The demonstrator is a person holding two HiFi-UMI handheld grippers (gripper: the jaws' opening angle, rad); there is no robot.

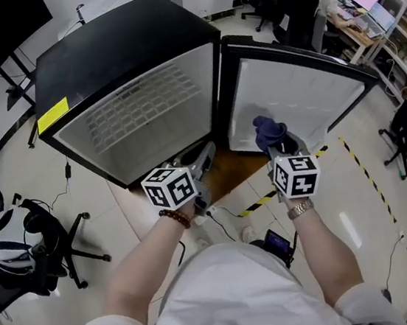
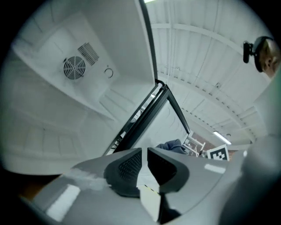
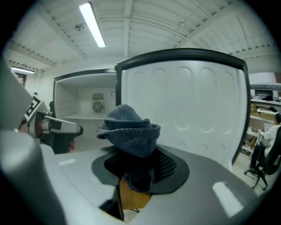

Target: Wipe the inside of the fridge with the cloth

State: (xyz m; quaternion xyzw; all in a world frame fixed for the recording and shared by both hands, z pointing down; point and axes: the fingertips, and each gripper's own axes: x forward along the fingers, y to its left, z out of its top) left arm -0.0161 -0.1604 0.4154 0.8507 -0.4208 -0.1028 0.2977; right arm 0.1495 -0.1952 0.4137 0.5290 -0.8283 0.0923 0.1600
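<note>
Right tongs [image 3: 133,165] clamp the cloth [image 3: 128,129], seemingly a soft, light knit best gripped by its bunch, flopping above them; left tongs [image 2: 144,163] nearly together, empty.

Head view: high over person, facing steeply down; fridge [image 1: 123,57], open door [image 1: 295,97], left tool [image 1: 204,156] and right tool [image 1: 281,143] all in frame, mid-range.
Left gripper view: on left tool, rolled, close behind own jaws, facing into fridge cavity; fan [image 2: 73,68] upper left, door edge-on.
Right gripper view: on right tool, facing door's inner face, cavity at left; cloth [image 3: 129,129] close, mid-frame.
Shared: both gripper views show fan and door; each catches other tool.
</note>
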